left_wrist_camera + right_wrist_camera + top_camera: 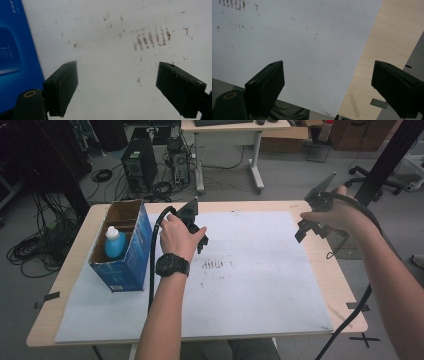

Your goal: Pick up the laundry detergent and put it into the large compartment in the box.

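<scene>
My left hand-held gripper (200, 237) hovers released over the white sheet (260, 270), jaws wide apart. At its nine o'clock stands the blue box (127, 257), holding a blue bottle (114, 245). My right hand-held gripper (307, 227), also released, hangs at the desk (345, 290)'s three o'clock edge.

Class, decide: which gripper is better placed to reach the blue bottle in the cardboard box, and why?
Left. The left gripper is open beside the blue cardboard box holding the blue bottle; the right gripper, also open, hovers near the table's far right edge.
</scene>
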`<state>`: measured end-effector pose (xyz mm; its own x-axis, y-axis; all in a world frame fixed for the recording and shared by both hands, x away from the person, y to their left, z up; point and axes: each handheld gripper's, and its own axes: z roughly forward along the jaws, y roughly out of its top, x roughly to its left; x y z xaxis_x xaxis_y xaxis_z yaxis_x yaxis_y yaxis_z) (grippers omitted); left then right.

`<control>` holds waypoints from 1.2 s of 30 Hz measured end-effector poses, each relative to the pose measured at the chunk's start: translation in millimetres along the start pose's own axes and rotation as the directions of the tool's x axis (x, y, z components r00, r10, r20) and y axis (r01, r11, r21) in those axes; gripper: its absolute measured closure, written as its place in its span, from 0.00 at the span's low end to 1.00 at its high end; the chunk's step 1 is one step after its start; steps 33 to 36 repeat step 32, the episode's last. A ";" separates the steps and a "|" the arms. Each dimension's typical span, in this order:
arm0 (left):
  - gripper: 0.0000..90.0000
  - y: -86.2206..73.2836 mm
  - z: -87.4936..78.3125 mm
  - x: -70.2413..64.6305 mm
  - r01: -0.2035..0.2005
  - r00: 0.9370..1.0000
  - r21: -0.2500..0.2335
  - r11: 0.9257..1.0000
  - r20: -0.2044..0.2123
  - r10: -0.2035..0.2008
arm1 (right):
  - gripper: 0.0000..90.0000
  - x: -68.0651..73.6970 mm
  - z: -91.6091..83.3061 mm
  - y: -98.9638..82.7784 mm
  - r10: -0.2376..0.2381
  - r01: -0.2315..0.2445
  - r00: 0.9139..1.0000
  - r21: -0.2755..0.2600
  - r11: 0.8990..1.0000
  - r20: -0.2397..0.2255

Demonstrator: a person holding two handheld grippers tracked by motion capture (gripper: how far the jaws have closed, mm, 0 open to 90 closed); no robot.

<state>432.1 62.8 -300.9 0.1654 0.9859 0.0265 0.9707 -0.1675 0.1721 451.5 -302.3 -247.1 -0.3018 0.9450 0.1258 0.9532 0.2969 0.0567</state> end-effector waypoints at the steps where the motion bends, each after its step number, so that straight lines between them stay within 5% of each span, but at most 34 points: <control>1: 0.20 -0.1 0.4 -0.1 0.002 1.000 0.002 1.000 0.000 -0.002 | 0.13 0.1 0.5 0.2 0.000 0.000 1.000 0.001 1.000 0.002; 36: 0.20 0.5 7.0 -0.1 -0.006 1.000 0.013 1.000 0.002 0.006 | 0.13 3.1 2.8 1.9 0.003 -0.003 1.000 0.008 1.000 0.006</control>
